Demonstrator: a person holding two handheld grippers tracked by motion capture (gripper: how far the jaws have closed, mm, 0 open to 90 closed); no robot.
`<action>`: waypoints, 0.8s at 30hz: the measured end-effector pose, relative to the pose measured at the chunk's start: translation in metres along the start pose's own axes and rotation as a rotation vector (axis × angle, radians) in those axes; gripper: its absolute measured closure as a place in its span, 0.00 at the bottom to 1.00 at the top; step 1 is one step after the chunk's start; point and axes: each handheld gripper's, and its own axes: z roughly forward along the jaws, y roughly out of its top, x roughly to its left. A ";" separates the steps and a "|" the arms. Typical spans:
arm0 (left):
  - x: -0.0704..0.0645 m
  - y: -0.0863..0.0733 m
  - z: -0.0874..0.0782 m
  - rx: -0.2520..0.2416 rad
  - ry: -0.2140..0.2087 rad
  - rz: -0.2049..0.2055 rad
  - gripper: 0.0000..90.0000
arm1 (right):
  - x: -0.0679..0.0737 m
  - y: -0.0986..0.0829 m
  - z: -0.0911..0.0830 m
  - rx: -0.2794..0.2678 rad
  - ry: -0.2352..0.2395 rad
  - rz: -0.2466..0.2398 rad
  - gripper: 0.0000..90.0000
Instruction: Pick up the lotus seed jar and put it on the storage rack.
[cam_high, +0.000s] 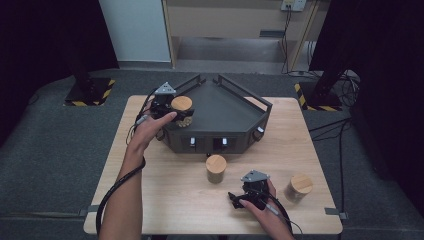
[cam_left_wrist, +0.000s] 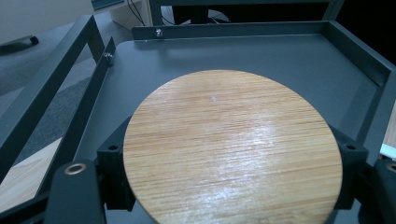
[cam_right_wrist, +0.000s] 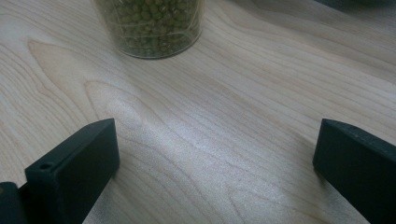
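High view: left claw grasping wood-lidded jar over dark tray; right claw released, low over counter, near bean jar.

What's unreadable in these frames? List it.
- Left gripper view: the held jar's body and contents are hidden under its wooden lid.
- Right gripper view: the jar of green beans is cut off by the top edge.
- High view: contents of the right-hand jar are too small to read.

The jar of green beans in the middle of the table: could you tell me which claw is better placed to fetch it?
Right: the right claw is open beside that jar, while the left claw already grips another jar over the tray.
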 end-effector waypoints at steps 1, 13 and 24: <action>0.000 0.000 0.000 -0.002 0.001 0.000 0.26 | 0.000 0.000 0.000 0.000 0.000 0.000 0.00; -0.003 -0.002 -0.002 0.003 0.015 0.017 0.15 | 0.000 0.000 0.000 0.000 0.000 0.000 0.00; -0.014 -0.006 -0.030 -0.015 0.043 0.048 0.05 | 0.000 0.000 0.000 0.001 0.000 0.002 0.00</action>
